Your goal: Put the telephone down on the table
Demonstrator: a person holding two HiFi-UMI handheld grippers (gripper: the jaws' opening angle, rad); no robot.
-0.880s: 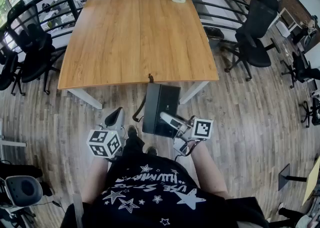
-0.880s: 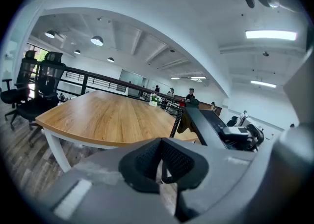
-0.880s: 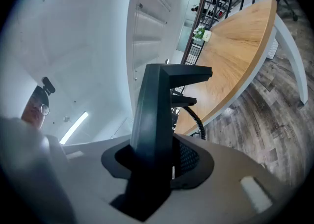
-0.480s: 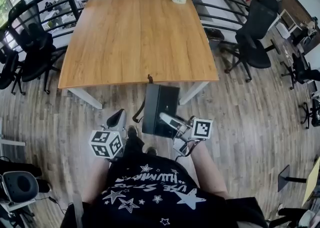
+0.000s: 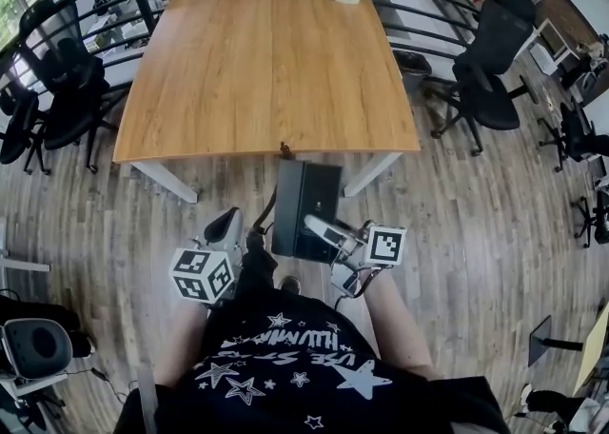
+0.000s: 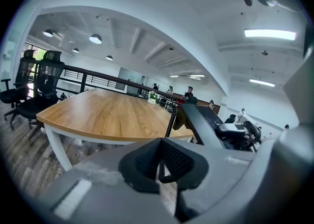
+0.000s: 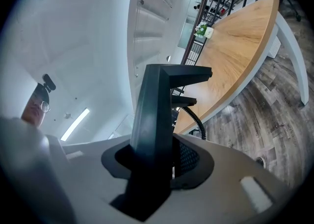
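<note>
Table (image 5: 266,70): wooden, close ahead.
Telephone (image 5: 303,204): stiff, likely hefty; edge-held.
Right gripper (image 7: 159,161): clamped on telephone.
Left gripper (image 6: 159,166): closed, empty.

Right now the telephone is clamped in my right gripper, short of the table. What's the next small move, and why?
Probably carry the right gripper forward until the telephone is over the near edge of the table, before lowering. The jaws are shut on the telephone, which hangs over the floor just short of that edge. The left gripper is shut on nothing and needn't help.
</note>
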